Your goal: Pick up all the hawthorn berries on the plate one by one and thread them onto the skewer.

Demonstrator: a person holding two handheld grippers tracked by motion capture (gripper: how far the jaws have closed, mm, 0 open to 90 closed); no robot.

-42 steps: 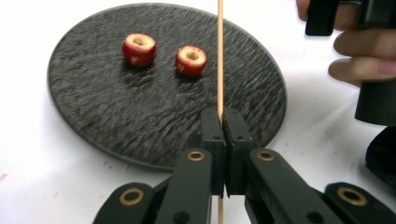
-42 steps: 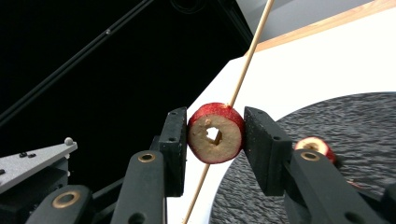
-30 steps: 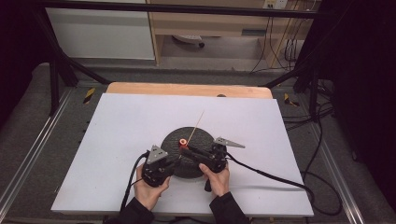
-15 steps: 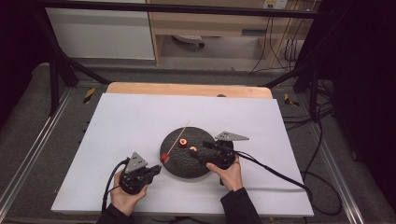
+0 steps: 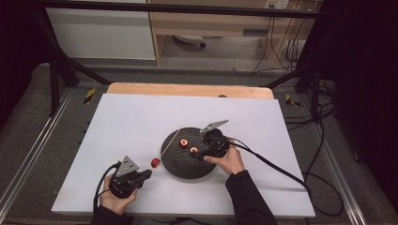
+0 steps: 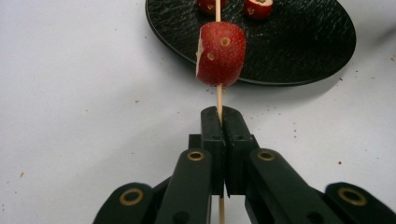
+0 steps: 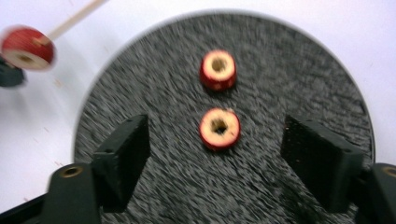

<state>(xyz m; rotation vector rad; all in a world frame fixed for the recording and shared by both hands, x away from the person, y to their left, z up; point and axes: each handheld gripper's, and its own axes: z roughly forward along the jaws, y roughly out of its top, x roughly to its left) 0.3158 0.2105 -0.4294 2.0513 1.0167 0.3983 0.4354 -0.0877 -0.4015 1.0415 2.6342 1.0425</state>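
Observation:
My left gripper (image 6: 223,116) is shut on a thin wooden skewer (image 6: 218,95) that points at the black plate (image 6: 289,42). One red fruit piece (image 6: 222,53) is threaded on the skewer just beyond the jaws, off the plate's left rim (image 5: 155,162). Two more cored red pieces (image 7: 219,128) (image 7: 217,70) lie on the plate (image 7: 154,93). My right gripper (image 7: 217,140) hovers over the nearer piece, open; its jaws have just been closing a little and stand wide of that piece without touching it.
The plate (image 5: 183,168) sits near the middle of a white board (image 5: 141,117) on a wooden table (image 5: 187,89). Cables trail from both grippers toward the front and right. Dark frame bars and floor cables surround the table.
My left gripper has drawn away from the plate to the left and toward the person, taking the skewer and its fruit piece along. My right gripper has shifted right over the plate.

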